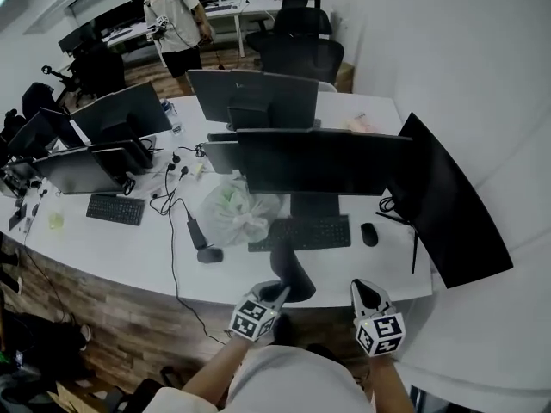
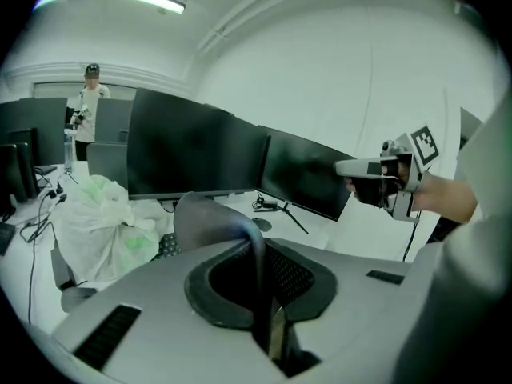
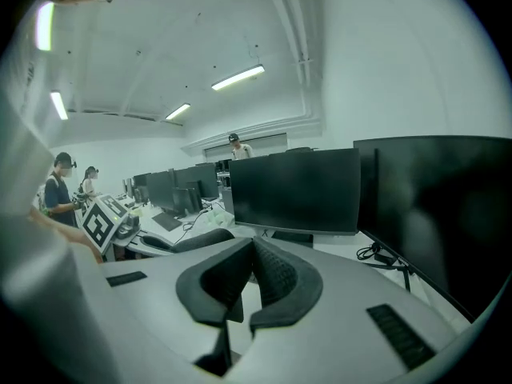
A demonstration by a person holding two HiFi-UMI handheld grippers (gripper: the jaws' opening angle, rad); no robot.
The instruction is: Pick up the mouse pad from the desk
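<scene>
My left tongs (image 2: 260,272) pinched the mouse pad (image 2: 210,218) by one edge, its free end curling up above the counter (image 1: 129,249), near the keyboard (image 1: 303,232). My right tongs (image 3: 246,254) sat pressed together on nothing, just beside. I judged the grip thin, so I would squeeze firmly, raise slowly, and steer the floppy end off the plastic bag (image 1: 237,213).

1. A keyboard (image 1: 301,232) lay on the desk (image 1: 129,256) just beyond the left claw (image 1: 277,295).
2. A mouse (image 1: 369,234) sat straight ahead of the right claw (image 1: 365,292).
3. A crumpled plastic bag (image 1: 234,209) stood ahead and to the left of the left claw.
4. A wide monitor (image 1: 323,162) stood beyond both claws, behind the keyboard.
5. A second monitor (image 1: 443,205) angled off to the right claw's right.
6. A person (image 1: 176,24) stood far beyond both claws.
</scene>
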